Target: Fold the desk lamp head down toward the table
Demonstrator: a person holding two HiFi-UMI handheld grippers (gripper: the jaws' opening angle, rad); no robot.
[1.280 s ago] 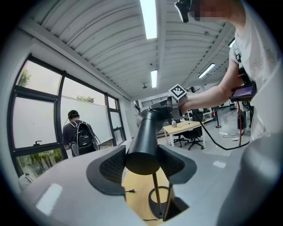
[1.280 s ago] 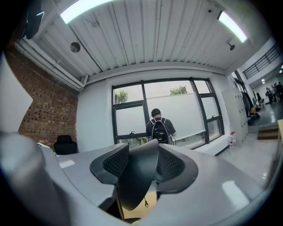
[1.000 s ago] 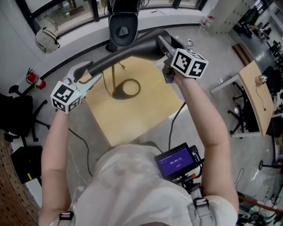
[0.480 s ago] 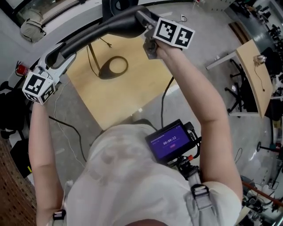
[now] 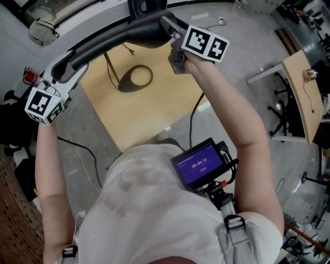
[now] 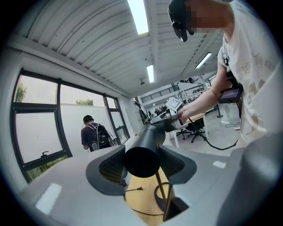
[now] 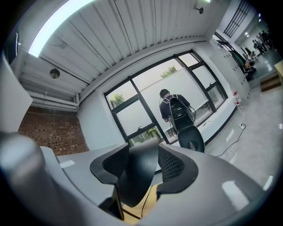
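Note:
The desk lamp's long black head (image 5: 116,37) hangs above the wooden table (image 5: 149,116), with a gripper at each end. My left gripper (image 5: 66,72) is shut on its left end, and the black tube (image 6: 141,161) sits tight between the ribbed pads (image 6: 110,165). My right gripper (image 5: 173,30), under its marker cube (image 5: 206,44), is shut on the wider right end (image 7: 138,176). The thin stem (image 5: 110,69) runs down to the ring-shaped base (image 5: 136,77) on the table. In the left gripper view, the far right gripper (image 6: 173,106) shows along the tube.
A black round-backed chair (image 5: 148,6) stands beyond the table. A cable (image 5: 195,111) trails off the table's near edge to a small screen (image 5: 200,165) at the person's waist. A person with a backpack (image 7: 177,110) stands by the windows. Another desk (image 5: 299,87) is at the right.
Both grippers keep hold of the lamp head. The right gripper has rolled and sunk a little, the left end has risen slightly, and the whole view has shifted left.

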